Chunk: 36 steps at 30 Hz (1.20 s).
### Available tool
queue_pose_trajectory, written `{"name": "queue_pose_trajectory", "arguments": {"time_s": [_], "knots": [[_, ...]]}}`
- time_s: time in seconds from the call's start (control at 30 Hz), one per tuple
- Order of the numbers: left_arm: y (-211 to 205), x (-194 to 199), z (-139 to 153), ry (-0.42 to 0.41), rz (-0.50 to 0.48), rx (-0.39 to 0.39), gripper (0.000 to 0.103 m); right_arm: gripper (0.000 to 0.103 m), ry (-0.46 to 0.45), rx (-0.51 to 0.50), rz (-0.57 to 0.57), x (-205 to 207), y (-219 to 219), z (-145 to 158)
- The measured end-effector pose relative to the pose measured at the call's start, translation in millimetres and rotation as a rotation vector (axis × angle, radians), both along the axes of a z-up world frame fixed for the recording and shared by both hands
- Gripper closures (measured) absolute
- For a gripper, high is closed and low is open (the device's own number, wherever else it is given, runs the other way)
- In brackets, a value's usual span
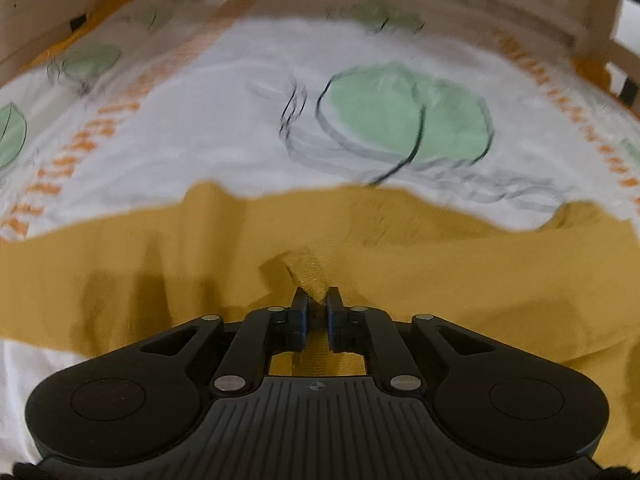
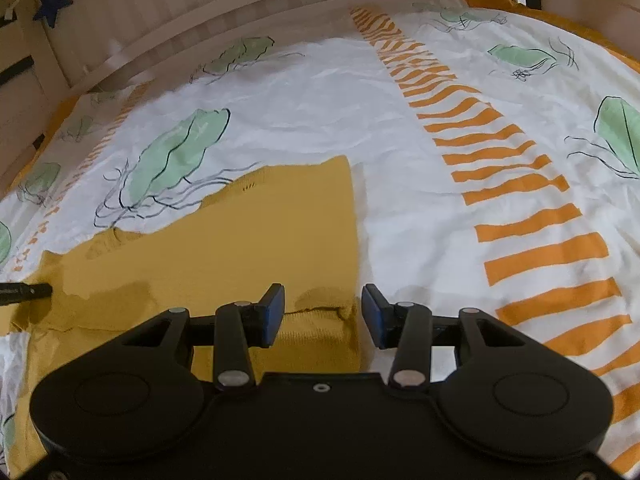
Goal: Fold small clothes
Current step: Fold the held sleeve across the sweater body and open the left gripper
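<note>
A mustard-yellow knit garment [image 1: 420, 280] lies spread on a printed bedsheet [image 1: 224, 128]. My left gripper [image 1: 317, 300] is shut on a raised pinch of the yellow cloth, which stands up between its pads. In the right wrist view the same garment [image 2: 240, 240] lies flat, its straight right edge running toward me. My right gripper [image 2: 323, 304] stands open above the garment's near right corner. A ribbed hem lies between the fingers [image 2: 274, 304], and the pads do not press on it.
The white sheet [image 2: 400, 200] carries green leaf prints and an orange striped band [image 2: 520, 208]. A pale wooden bed rail [image 2: 240, 4] curves around the far side. A dark blue star [image 2: 54, 0] hangs at the top left. A black rod-like tip [image 2: 28, 292] enters from the left edge.
</note>
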<state>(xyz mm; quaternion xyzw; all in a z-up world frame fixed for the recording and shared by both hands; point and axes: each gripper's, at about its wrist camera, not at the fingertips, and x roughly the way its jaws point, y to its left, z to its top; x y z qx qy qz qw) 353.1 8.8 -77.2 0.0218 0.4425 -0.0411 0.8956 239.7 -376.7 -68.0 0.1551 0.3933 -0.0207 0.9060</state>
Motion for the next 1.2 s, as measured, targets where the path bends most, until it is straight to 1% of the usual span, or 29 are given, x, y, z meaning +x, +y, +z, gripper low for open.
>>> {"name": "queue_pose_trajectory", "arguments": {"time_s": [0.03,0.07,0.13,0.23,0.33,0.43,0.6,0.77,0.87,0.93,1.0,1.07,1.2], "knots": [[2.7,0.5,-7.3,0.025,0.013,0.014,0.089,0.050,0.005,-0.003,0.002,0.3,1.1,-1.4],[4.8,0.8,-12.0,0.037,0.015,0.016,0.087,0.050,0.008,-0.005,0.006,0.3,2.1,-2.6],[10.6,-5.6,-14.9,0.000,0.000,-0.002,0.086,0.049,0.012,-0.009,0.012,0.1,3.8,-4.2],[14.3,-15.5,-14.2,-0.024,-0.023,0.001,0.082,0.044,0.005,-0.014,0.024,0.3,6.9,-5.4],[20.9,-26.7,-10.2,-0.044,-0.013,-0.003,0.081,0.044,-0.010,-0.021,0.039,-1.6,10.3,-7.2],[39.0,-34.6,-7.6,-0.054,0.012,-0.023,0.081,0.044,-0.034,-0.027,0.052,-3.8,13.6,-8.5],[88.5,-42.4,-2.4,-0.066,0.104,-0.064,0.081,0.043,-0.088,-0.042,0.076,-6.9,22.9,-7.7],[149.5,-46.0,3.6,-0.072,0.231,-0.084,0.081,0.043,-0.150,-0.052,0.138,-12.2,43.7,-1.6],[185.0,-46.7,6.9,-0.067,0.307,-0.114,0.080,0.042,-0.181,-0.052,0.170,-11.6,66.6,6.4],[206.8,-46.4,9.7,-0.070,0.346,-0.138,0.080,0.038,-0.194,-0.046,0.191,-5.8,83.3,10.5],[226.3,-46.6,13.3,-0.082,0.379,-0.154,0.080,0.038,-0.201,-0.062,0.217,2.0,105.1,11.9],[243.6,-49.4,16.2,-0.098,0.415,-0.169,0.079,0.038,-0.211,-0.067,0.246,11.9,131.5,9.9],[281.9,-51.6,19.6,-0.119,0.500,-0.206,0.073,0.038,-0.217,-0.015,0.272,29.1,174.5,-0.2]]}}
